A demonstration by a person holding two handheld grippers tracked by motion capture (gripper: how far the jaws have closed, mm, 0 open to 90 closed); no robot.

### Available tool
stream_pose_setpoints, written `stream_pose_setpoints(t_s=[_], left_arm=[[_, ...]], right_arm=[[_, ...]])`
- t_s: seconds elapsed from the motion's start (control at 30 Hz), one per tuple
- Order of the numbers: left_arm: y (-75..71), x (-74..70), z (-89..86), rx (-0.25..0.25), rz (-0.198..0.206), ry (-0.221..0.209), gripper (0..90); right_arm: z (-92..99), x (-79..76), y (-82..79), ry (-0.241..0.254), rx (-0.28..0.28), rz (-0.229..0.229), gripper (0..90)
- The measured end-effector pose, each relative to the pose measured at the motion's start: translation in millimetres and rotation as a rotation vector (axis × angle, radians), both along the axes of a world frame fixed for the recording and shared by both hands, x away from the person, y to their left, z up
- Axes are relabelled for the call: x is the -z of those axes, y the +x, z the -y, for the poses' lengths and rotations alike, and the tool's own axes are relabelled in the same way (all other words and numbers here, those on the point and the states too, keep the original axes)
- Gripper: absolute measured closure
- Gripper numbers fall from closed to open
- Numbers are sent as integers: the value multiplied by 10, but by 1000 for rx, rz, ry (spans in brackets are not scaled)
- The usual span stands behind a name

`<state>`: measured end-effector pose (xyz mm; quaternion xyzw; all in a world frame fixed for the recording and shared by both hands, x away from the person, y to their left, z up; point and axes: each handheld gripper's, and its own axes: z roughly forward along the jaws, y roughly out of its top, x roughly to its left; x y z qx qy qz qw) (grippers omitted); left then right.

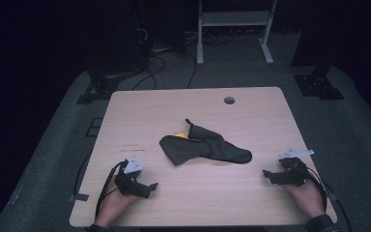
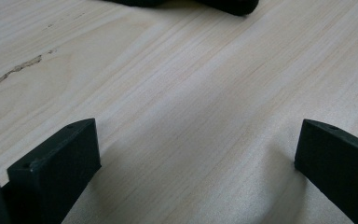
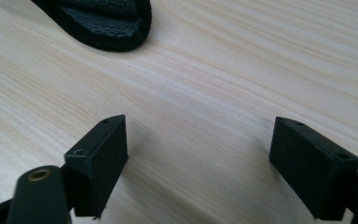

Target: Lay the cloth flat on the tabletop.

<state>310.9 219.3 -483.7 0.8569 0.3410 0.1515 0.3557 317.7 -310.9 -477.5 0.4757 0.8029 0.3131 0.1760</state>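
Both grippers' jaws wide apart, empty, dark cloth [image 1: 204,147] between them.

My left gripper [image 1: 150,186]: black body, grey three-cornered plate on top, black cable looping back past the hand [image 1: 110,203]. My right gripper [image 1: 266,175]: same black build, pale grey plate, dark cable trailing beside the hand [image 1: 308,195]; a dark cuff shows at that wrist. In both gripper views, each jaw is a matt black, square-edged block with small screw holes; a brass-coloured insert sits in the right gripper's frame
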Motion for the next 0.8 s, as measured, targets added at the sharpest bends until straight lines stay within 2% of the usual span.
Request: stream_pose_setpoints(t_s=[0.03,0.2,0.23,0.37,0.4,0.43,0.47,0.53,0.8], left_arm=[[0,0,0,0,0,0,0],[-1,0,0,-1,0,0,0],[-4,1,2,-2,0,-1,0],[-4,0,2,-2,0,1,0],[-4,0,2,-2,0,1,0],[-3,-3,-1,1,-2,5,0],[-3,-3,-1,1,-2,5,0],[-3,-2,0,0,-2,4,0],[0,-1,7,-2,-2,0,0]], right_arm=[[5,-25,-1,19,-13,0,242],[-26,-119,11,64,-48,31,282],[-80,-181,32,103,-81,49,302],[-244,-248,101,123,-146,67,301],[-244,-248,101,123,-146,67,301],[-333,-267,140,152,-173,65,300],[-333,-267,140,152,-173,65,300],[-469,-311,189,166,-206,71,298],[-883,-412,368,207,-269,100,305]])
